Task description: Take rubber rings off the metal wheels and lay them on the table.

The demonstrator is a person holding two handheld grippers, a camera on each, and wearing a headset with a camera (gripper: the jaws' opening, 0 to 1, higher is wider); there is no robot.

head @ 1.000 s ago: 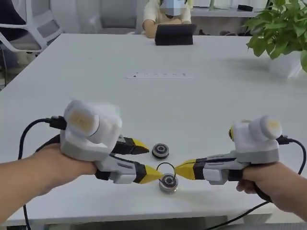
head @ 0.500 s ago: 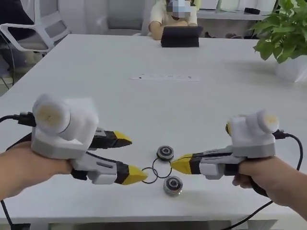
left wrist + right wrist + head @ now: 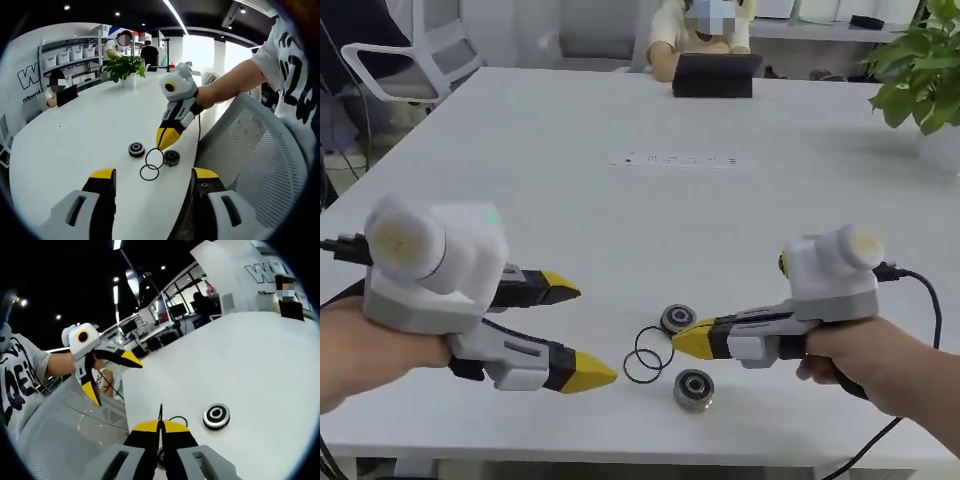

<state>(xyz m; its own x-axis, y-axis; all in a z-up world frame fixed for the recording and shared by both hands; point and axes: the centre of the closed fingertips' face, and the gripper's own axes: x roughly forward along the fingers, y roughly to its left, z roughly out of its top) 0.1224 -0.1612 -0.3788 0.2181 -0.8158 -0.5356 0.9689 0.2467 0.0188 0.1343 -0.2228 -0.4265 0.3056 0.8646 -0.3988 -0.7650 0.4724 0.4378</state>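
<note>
We held the left tongs (image 3: 592, 333) wide apart over the near left part of the white worktop (image 3: 620, 220), with nothing between the yellow tips. From the left gripper view the same tongs (image 3: 154, 175) stood spread, and the work lay ahead of them.

The right tongs (image 3: 680, 342) were pressed together, tips meeting, with nothing caught in them that we could see. In the right gripper view they (image 3: 160, 422) showed as a single closed yellow point.

Two black rubber rings (image 3: 650, 356) lay flat on the worktop, overlapping each other, between the two pairs of tongs. They were off the wheels. The closed right tip sat at the edge of the farther ring; we could not tell whether it touched the ring or hung just above it. The left gripper view showed the rings (image 3: 151, 166) just below that tip.

One metal wheel (image 3: 677, 318) lay just beyond the rings, beside the right tongs. A second wheel (image 3: 693, 389) lay nearer us, just right of the rings and apart from them.

Farther off, a white strip (image 3: 673, 159) lay on the worktop, and a green plant (image 3: 920, 70) stood at the far right corner.
</note>
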